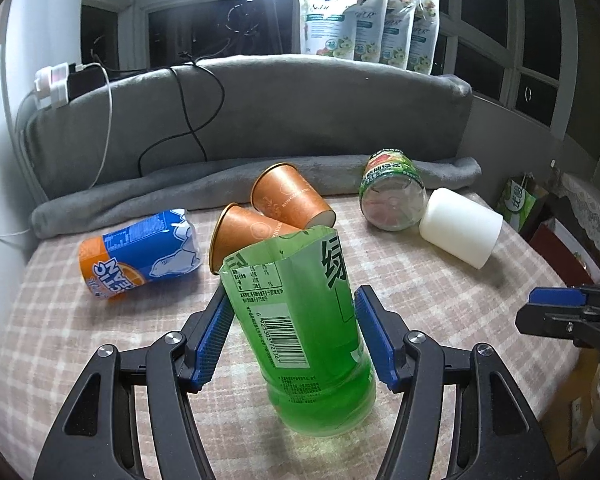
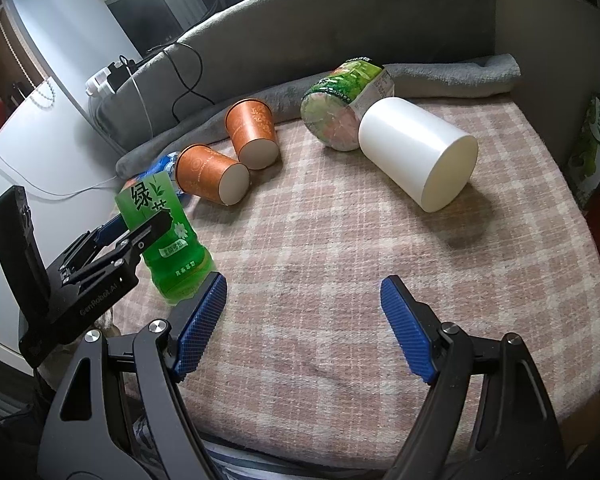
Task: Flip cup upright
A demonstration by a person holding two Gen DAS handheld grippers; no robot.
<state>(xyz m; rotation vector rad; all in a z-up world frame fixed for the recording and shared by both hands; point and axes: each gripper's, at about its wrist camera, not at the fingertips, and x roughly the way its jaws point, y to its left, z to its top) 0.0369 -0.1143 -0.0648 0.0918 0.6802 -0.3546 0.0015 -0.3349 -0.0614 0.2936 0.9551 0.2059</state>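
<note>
A green cut-bottle cup (image 1: 300, 320) stands base down on the checked cloth, open cut end up, leaning slightly. My left gripper (image 1: 294, 336) has its blue pads on both sides of it; the pads look close to or touching its walls. The same green cup (image 2: 168, 240) shows in the right wrist view with the left gripper (image 2: 140, 228) around it. My right gripper (image 2: 303, 320) is open and empty above the cloth near the front edge; its blue finger (image 1: 556, 296) shows at the right of the left wrist view.
Lying on the checked cloth (image 2: 340, 248) are two orange paper cups (image 1: 288, 198) (image 1: 244, 236), a blue and orange cut can (image 1: 140, 256), a clear fruit-label jar (image 1: 392, 196) and a white cup (image 1: 460, 228). A grey cushion (image 1: 240, 120) with cables runs behind.
</note>
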